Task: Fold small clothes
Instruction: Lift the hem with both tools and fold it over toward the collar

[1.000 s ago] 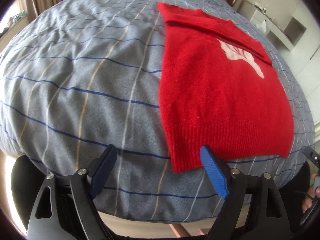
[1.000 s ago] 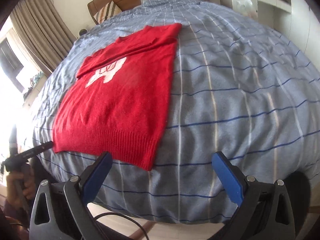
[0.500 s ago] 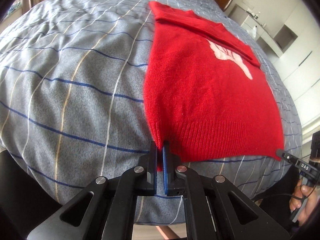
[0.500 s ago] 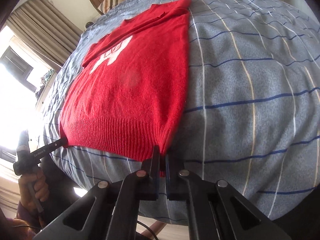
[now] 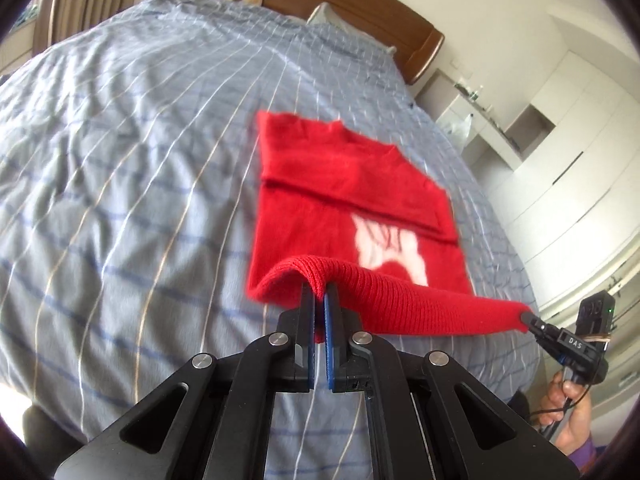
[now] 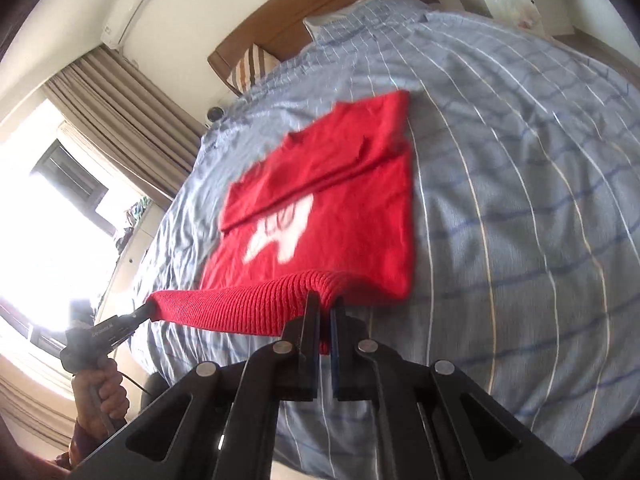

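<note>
The sweater (image 5: 344, 184) lies on the bed (image 5: 140, 152), headboard (image 5: 360, 12) at twelve o'clock, hem raised at six.

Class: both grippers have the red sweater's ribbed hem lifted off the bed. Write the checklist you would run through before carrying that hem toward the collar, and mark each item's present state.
1. Left gripper shut on a hem corner: ok.
2. Right gripper shut on the other hem corner: ok.
3. Hem stretched between the grippers without sagging: ok.
4. Sleeves already folded across the red sweater: ok.
5. Upper body flat on the bedspread: ok.
6. Both layers of the hem caught in each grip: cannot tell.
</note>
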Available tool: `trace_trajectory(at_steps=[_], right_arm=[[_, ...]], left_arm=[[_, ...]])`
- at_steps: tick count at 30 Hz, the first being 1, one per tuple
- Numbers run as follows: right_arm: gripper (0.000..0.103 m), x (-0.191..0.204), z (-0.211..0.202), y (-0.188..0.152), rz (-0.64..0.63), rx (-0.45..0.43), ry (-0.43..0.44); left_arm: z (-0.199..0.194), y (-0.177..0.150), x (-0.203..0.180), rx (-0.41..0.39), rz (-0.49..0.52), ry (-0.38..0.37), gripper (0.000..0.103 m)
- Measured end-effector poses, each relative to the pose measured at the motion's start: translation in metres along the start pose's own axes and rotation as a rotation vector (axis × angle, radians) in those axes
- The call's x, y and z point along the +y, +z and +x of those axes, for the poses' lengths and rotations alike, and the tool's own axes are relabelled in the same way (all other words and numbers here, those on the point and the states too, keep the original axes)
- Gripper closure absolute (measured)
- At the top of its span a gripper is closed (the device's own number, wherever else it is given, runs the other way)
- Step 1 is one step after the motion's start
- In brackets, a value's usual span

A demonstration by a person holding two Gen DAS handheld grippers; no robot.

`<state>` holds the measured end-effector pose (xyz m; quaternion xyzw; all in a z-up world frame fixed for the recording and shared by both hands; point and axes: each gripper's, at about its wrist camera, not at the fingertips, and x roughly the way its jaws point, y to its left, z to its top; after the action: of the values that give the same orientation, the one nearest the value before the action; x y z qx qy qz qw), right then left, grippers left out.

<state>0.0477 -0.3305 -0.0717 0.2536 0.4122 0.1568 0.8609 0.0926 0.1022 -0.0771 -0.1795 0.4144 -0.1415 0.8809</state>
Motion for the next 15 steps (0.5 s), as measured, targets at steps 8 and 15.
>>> trace_trajectory(at_steps=[8,15], right_arm=[[0.099,-0.017,0.089,0.143,-0.024,-0.089,0.009],[0.099,-0.061,0.181,0.209,0.063,-0.011,-0.036]], left_arm=[[0.112,0.129,-0.008,-0.040,0.030,0.095,0.102],[0.200,0.174,0.009,0.040,-0.009,0.181,0.102]])
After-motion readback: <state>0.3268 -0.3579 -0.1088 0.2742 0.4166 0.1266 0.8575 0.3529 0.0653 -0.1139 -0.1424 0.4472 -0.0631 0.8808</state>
